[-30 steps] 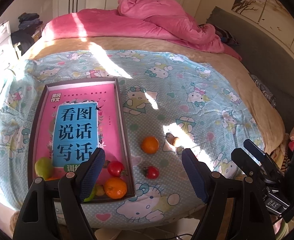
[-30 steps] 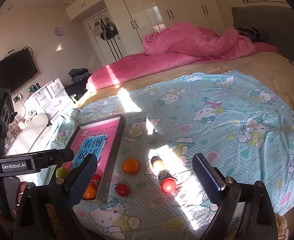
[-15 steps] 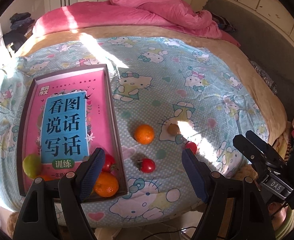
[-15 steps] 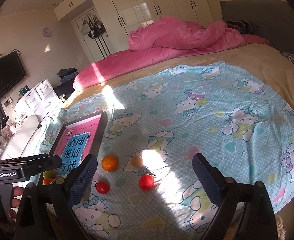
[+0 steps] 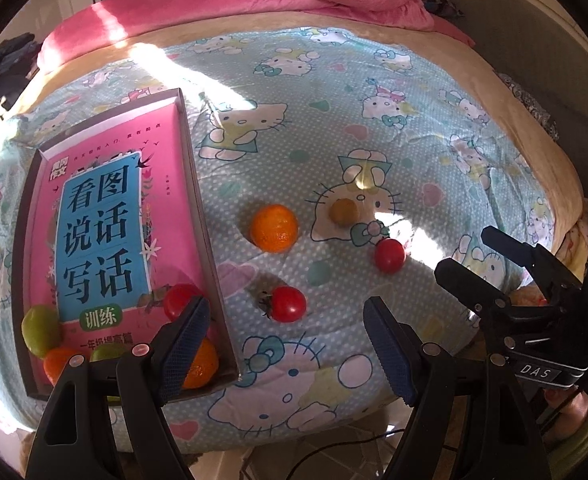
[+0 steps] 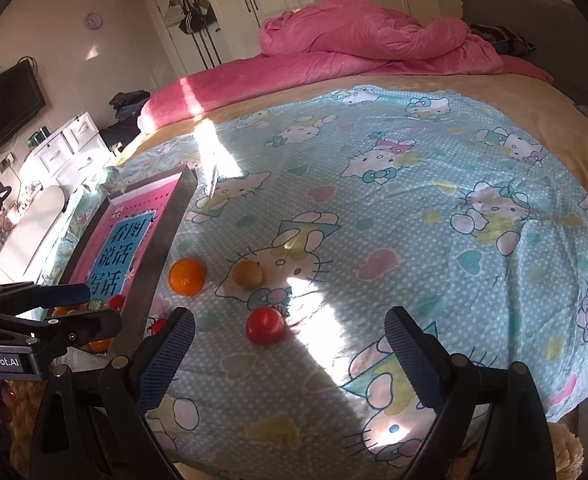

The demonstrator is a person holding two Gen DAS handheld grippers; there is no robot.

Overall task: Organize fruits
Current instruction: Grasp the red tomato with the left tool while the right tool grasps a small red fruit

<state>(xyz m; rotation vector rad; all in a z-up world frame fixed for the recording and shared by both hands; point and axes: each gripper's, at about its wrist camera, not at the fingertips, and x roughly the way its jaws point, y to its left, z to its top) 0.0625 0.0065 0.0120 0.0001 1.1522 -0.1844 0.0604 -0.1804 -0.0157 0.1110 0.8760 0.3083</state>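
Both your grippers have dropped closer to the bed since a second ago, and the fruit now looms larger in each view. Your left gripper [image 5: 286, 334] hangs with its jaws spread wide, nothing between them, right over the stemmed tomato [image 5: 289, 303] lying on the cartoon-cat sheet [image 5: 374, 120]. Your right gripper [image 6: 290, 338] is spread wide too and grips nothing; the red tomato [image 6: 265, 325] sits just ahead of its fingers, at the edge of a sun patch.

Out on the sheet you've got four loose pieces: the orange [image 5: 274, 227] close to the tray's right wall, the small brown fruit [image 5: 345, 211] to its right, the red tomato below that, and the stemmed tomato nearest you.

Over on the left, the dark tray [image 5: 202, 200] holds a pink book [image 5: 106, 216] lying flat. Fruit is gathered at the tray's near end: a green fruit [image 5: 40, 330] in the left corner, a tomato [image 5: 178, 300] partly behind your left finger, and an orange [image 5: 202, 364] in the near right corner. A pink duvet [image 6: 374, 40] is heaped at the far end of the bed.
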